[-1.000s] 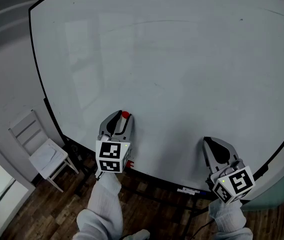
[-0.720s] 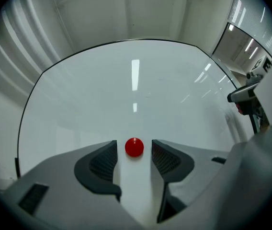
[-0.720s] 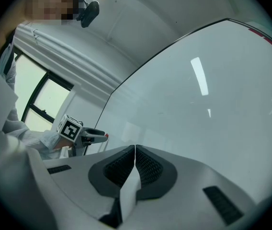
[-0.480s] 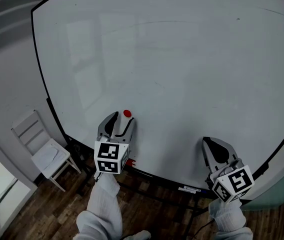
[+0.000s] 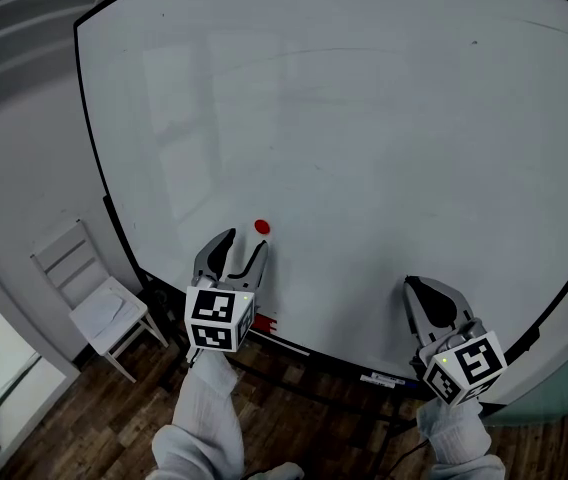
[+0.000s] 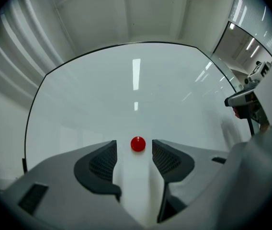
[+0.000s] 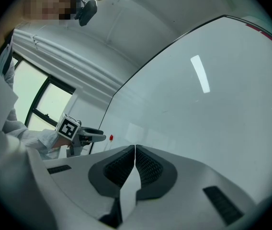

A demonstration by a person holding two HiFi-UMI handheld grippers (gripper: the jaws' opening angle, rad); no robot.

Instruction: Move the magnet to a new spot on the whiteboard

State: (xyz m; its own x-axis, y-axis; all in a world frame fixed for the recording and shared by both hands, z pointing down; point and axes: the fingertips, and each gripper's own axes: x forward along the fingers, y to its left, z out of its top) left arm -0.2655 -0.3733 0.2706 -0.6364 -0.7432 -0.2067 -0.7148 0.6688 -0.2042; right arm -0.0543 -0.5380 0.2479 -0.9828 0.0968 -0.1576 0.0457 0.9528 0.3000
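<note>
1. Backing down and away from the board over the last second, the left gripper has let go of the red magnet, which it clasped a second ago. The magnet now sits alone on the whiteboard.
2. Its jaws stand wide apart with nothing between the pads.
3. The magnet clings to the lower left part of the board, near the bottom frame. From the left gripper view it lies straight ahead, centred on the gap and just beyond the tips. From the head view it lies above the tips and slightly to the right, clear of both.
4. Being round, the magnet has no long axis to line up with, so any fresh grasp would likely come straight in along the present line.
5. The left gripper is by far the nearer. The right gripper hangs low at the board's right, well apart from the magnet, with its jaws pressed together on nothing.
6. The magnet is a small, glossy red button. The board is smooth gloss white in a thin dark frame, with ceiling lights mirrored on it. The jaw pads are dark grey and cross-hatched, set in pale grey shells.
7. Judged from this, the magnet looks already set down and the move may be done.
</note>
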